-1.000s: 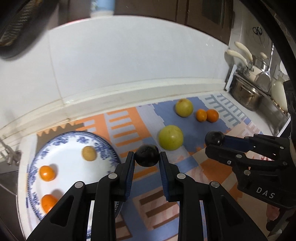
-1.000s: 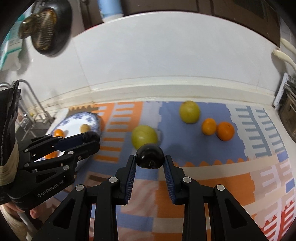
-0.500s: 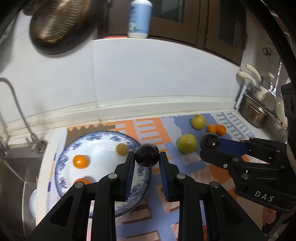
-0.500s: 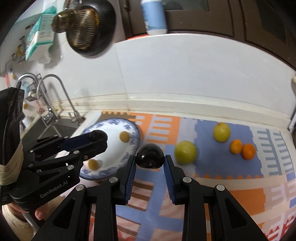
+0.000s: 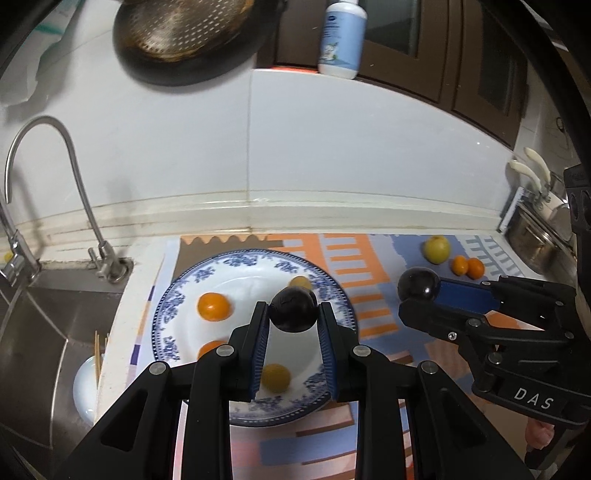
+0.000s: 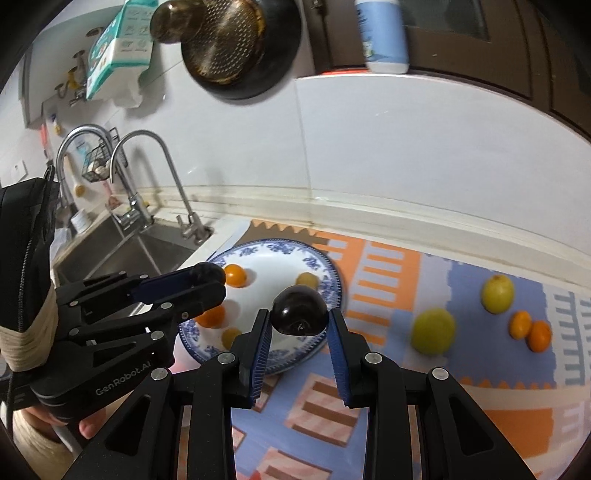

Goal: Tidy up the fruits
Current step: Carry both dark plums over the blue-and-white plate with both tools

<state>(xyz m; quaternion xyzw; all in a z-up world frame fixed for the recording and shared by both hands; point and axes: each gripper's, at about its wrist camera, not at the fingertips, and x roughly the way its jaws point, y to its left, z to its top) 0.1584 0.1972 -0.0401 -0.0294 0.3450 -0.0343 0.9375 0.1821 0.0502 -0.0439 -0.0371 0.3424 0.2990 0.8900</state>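
Note:
My left gripper is shut on a dark plum and hangs over the blue-patterned white plate. The plate holds two oranges and two small yellow fruits. Over the plate's right edge, my right gripper is shut on a second dark plum. The left wrist view shows that gripper at right with its plum. On the patterned mat to the right lie two yellow-green fruits and two small oranges.
A steel sink with curved taps lies left of the plate. The white wall stands close behind the counter, with a hanging strainer pan and a bottle on a ledge. Steel pots sit far right.
Both grippers, each still holding its plum, have moved left from over the mat to over the plate and risen a little. The fruits on the mat have not moved.

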